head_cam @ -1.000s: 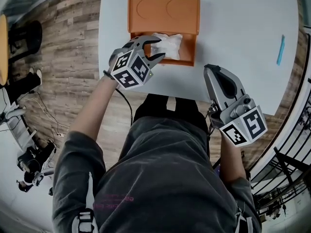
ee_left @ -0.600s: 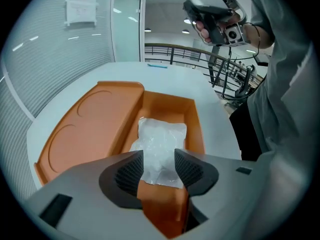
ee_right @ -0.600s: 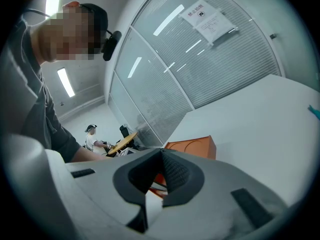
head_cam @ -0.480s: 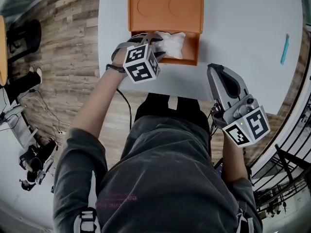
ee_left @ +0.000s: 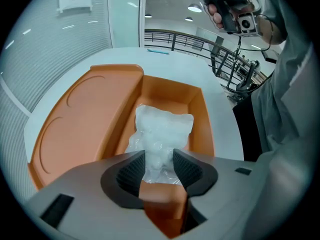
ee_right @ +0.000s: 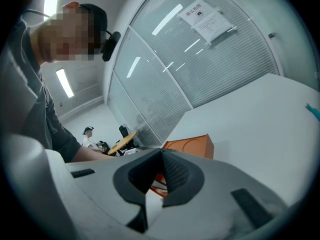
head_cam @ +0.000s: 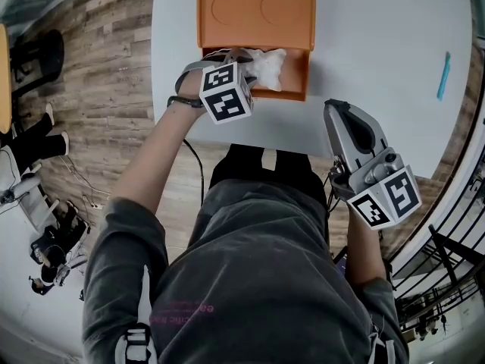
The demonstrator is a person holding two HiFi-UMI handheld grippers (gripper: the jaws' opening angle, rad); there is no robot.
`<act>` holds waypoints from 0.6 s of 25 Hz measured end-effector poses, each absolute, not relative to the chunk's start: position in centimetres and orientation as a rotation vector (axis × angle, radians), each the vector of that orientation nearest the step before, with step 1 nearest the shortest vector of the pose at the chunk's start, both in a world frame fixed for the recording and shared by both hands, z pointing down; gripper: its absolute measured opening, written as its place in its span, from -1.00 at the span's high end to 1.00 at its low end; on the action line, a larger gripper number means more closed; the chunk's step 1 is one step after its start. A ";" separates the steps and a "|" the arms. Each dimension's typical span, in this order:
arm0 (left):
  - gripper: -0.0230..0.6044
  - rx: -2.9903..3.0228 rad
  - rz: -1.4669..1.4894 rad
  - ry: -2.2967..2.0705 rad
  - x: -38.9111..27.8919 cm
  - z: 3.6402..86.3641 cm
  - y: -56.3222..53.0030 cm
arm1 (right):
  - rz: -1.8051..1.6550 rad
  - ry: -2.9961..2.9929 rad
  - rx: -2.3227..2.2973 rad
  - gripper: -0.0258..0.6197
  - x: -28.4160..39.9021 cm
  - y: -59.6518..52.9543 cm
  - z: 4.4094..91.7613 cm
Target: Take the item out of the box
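Observation:
An orange box (head_cam: 305, 73) stands open on the white table (head_cam: 379, 36), its lid (head_cam: 256, 10) laid back flat behind it. A white crumpled plastic bag (head_cam: 267, 67) lies inside. My left gripper (head_cam: 227, 55) reaches into the box's left part. In the left gripper view its jaws (ee_left: 159, 166) are closing, with the near end of the bag (ee_left: 162, 129) between the pads, which do not visibly squeeze it. The box wall (ee_left: 206, 119) rises on the right. My right gripper (head_cam: 338, 108) hovers shut and empty at the table's near edge; from the right gripper (ee_right: 161, 156) the box (ee_right: 192, 145) shows beyond.
A thin blue stick (head_cam: 442, 76) lies at the table's far right, and shows far back as the blue stick (ee_left: 157, 50) in the left gripper view. A wooden floor and the person's body lie below the table's near edge. Railings stand to the right.
My left gripper has moved forward and down into the box, over the bag's left end. The right gripper has barely shifted.

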State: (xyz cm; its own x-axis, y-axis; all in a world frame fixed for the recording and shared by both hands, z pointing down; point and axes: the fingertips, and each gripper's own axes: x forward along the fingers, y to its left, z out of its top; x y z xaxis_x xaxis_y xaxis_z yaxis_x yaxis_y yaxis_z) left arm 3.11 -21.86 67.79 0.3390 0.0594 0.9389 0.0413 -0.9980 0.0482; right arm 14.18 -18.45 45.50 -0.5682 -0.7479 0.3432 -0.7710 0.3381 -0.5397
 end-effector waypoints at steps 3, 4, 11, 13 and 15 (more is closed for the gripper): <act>0.38 2.539 1.803 0.088 3.1 68.1 -21.9 | 1.054 -2.544 1.447 0.91 14.3 -18.4 45.6; 0.41 2.536 1.803 0.086 3.1 68.2 -21.9 | 1.053 -2.546 1.447 0.91 14.3 -18.4 45.5; 0.64 2.541 1.789 0.066 3.1 68.1 -22.2 | 1.032 -2.563 1.441 0.91 14.0 -18.8 44.7; 0.71 2.543 1.781 0.057 3.1 68.0 -22.2 | 1.024 -2.567 1.440 0.91 13.9 -18.9 44.3; 0.75 2.537 1.764 0.048 3.1 67.9 -22.3 | 1.019 -2.571 1.437 0.91 13.7 -19.0 44.0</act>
